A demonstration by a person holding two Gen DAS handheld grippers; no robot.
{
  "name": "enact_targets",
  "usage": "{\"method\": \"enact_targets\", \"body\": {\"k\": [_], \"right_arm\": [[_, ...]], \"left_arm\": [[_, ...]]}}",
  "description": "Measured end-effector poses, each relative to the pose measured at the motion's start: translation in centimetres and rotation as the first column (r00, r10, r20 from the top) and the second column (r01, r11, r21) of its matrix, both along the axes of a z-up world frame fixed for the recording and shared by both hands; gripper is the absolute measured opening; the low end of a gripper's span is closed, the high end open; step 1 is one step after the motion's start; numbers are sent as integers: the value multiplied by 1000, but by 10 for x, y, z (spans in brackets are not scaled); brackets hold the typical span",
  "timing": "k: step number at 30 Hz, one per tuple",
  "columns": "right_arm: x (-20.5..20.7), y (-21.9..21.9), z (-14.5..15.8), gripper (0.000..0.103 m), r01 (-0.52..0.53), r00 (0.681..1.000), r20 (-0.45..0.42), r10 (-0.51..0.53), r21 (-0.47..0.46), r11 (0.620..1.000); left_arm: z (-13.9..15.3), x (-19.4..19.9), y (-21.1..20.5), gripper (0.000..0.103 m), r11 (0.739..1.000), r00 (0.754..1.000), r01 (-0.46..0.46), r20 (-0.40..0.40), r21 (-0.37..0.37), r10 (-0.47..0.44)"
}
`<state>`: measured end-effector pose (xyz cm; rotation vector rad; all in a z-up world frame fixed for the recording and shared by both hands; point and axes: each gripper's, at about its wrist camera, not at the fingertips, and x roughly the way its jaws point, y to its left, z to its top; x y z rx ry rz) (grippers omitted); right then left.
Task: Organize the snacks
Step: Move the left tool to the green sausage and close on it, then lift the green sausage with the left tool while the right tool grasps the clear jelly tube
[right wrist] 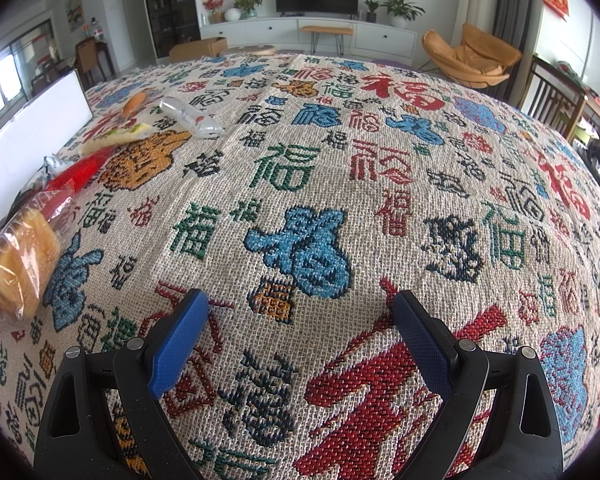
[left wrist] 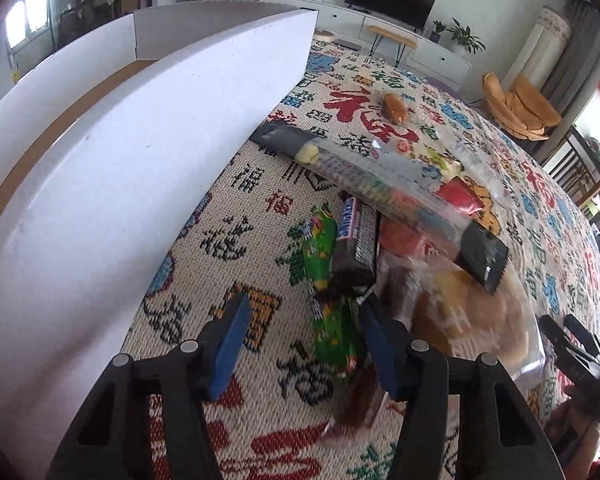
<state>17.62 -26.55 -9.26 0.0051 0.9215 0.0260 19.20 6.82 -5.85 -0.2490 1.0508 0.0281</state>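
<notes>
1. A white box (left wrist: 148, 128) stood at the far left on the patterned cloth (left wrist: 236, 216).
2. The left gripper (left wrist: 300, 324) hung with jaws apart over a green snack bar (left wrist: 332, 320).
3. Right of it, the snack pile (left wrist: 400, 216) lay beside the box.
4. The right gripper (right wrist: 300, 320) was spread wide above bare cloth.

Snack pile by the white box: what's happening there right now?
The left tool is open over the green candy wrapper, not gripping it yet. A Snickers bar and a long clear-and-black packet lie just beyond, beside the white box. The right tool hangs open over bare tablecloth, holding nothing.
</notes>
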Motion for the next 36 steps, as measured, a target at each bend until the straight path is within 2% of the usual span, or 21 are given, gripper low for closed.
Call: {"method": "enact_targets", "body": {"k": [1,2,3,4,6,12,14,15,17,23,26,28,30,34,36], "right_arm": [[0,0,0,96,0,1000,0,0,0,1000],[0,0,0,96,0,1000,0,0,0,1000],[0,0,0,96,0,1000,0,0,0,1000],[0,0,0,96,0,1000,0,0,0,1000],[0,0,0,96,0,1000,0,0,1,1000],[0,0,0,96,0,1000,0,0,1,1000],[0,0,0,96,0,1000,0,0,0,1000],[0,0,0,96,0,1000,0,0,0,1000],[0,0,0,96,0,1000,0,0,0,1000],[0,0,0,96,0,1000,-1,0,0,1000],[0,-1,1,95,-9,1000,-5,9,3,1000],[10,1,5,95,-68,996,-56,68,4,998],[28,5,17,93,-119,989,-77,123,46,992],[69,33,63,93,-233,972,-2,234,50,971],[102,53,72,92,-271,962,-5,272,32,962]], "left_arm": [[-6,6,1,53,1000,1000,3,-22,-15,-3],[-6,9,0,53,1000,1000,8,-8,3,-8],[-6,9,-4,40,999,999,33,-8,22,-33],[-6,9,-9,21,997,998,60,-14,44,-59],[-4,-1,-14,22,993,994,102,-32,62,-100],[-1,-66,-12,23,979,975,203,-94,-6,-203],[-2,-81,-9,28,982,978,187,-86,-13,-188],[-4,-85,-9,35,984,981,180,-76,-7,-180],[-4,-90,-11,40,984,983,181,-37,-4,-181],[-6,-99,-27,42,978,984,177,-6,110,-177],[-6,-101,-28,44,975,982,185,1,121,-187],[-6,-103,-23,44,980,984,175,11,90,-177],[-5,-103,-16,44,986,986,163,21,45,-165],[-5,-103,-11,44,988,988,154,32,1,-154],[-5,-103,-11,44,988,988,154,34,-6,-154]]}}
